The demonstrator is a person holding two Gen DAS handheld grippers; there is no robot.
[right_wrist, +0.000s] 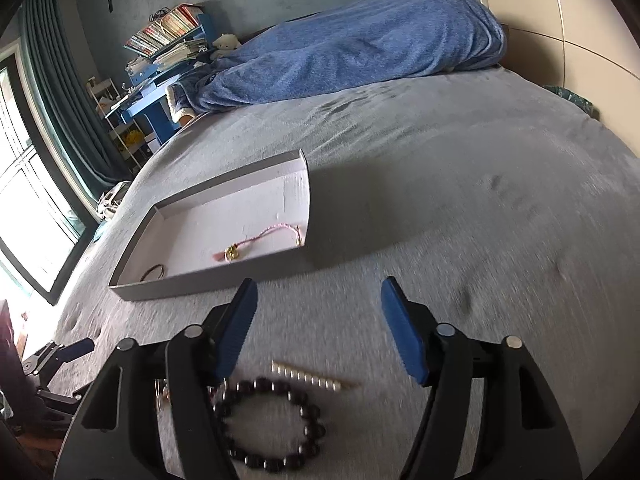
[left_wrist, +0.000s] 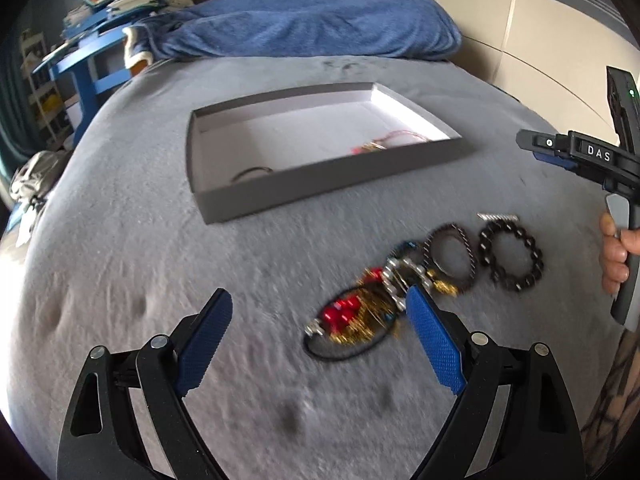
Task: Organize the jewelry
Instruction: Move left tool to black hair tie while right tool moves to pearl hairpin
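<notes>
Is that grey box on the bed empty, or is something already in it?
Not empty. The grey box already holds a pink cord bracelet with a gold charm, and a thin dark band near one corner; the remaining floor is bare.

On the bed (left_wrist: 120,260), the tray (left_wrist: 320,184) lies at twelve o'clock, holding a cord bracelet (right_wrist: 260,236); bracelets (left_wrist: 512,258) lie at three o'clock.

— Looking at a bedroom in a home?

— Seeing a wide bed under a grey plush cover (right_wrist: 460,184), with a rumpled blue fleece blanket (right_wrist: 360,44) lying across its far end.

— Anything else pointing that way?

— Noticing a blue-painted wooden desk (right_wrist: 152,100) stacked with books and papers (right_wrist: 164,34), dark teal floor-length curtains (right_wrist: 60,92) hanging beside a bright window (right_wrist: 24,208), cream panelled wardrobe doors (left_wrist: 532,52) standing alongside.
</notes>
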